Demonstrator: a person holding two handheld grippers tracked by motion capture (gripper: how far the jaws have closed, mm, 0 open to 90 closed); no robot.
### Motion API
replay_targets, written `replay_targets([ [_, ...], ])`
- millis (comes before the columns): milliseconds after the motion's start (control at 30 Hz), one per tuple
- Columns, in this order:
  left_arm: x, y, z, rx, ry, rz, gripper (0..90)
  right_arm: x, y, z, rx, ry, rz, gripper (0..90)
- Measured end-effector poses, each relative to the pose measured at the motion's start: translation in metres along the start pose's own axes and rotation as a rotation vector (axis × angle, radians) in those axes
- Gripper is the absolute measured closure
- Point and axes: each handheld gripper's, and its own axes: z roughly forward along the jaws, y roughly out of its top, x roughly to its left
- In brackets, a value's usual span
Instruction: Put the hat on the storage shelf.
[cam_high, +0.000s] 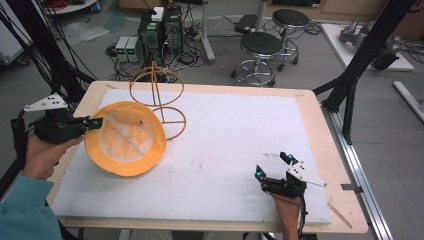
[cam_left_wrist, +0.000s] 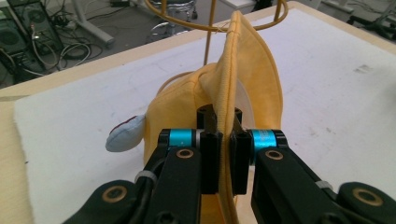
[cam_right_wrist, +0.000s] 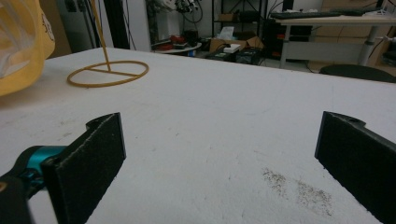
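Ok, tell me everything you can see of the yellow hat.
The yellow hat is a soft cloth bucket hat with a white lining, tipped so its open inside faces the high view. The left gripper is shut on its brim, stitched edge upright between the jaws. It is over the white mat, in front of the yellow wire stand.

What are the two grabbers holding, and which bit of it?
The left gripper pinches the yellow hat by the edge of its brim. The right gripper is open, holding nothing.
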Motion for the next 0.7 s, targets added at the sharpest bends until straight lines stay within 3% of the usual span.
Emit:
replay_targets([
  [333,0.015,-0.001,-0.002,0.028,0.042,-0.012,86.1,0.0,0.0,0.0,0.001,-0.003,-0.004,0.6],
  [567,0.026,0.005,-0.011,0.053,0.104,0.015,86.2,0.0,0.0,0.0,0.0,-0.003,-0.002,0.6],
  [700,0.027,0.001,-0.008,0.082,0.135,0.043,86.2,0.0,0.0,0.0,0.001,-0.005,-0.007,0.6],
])
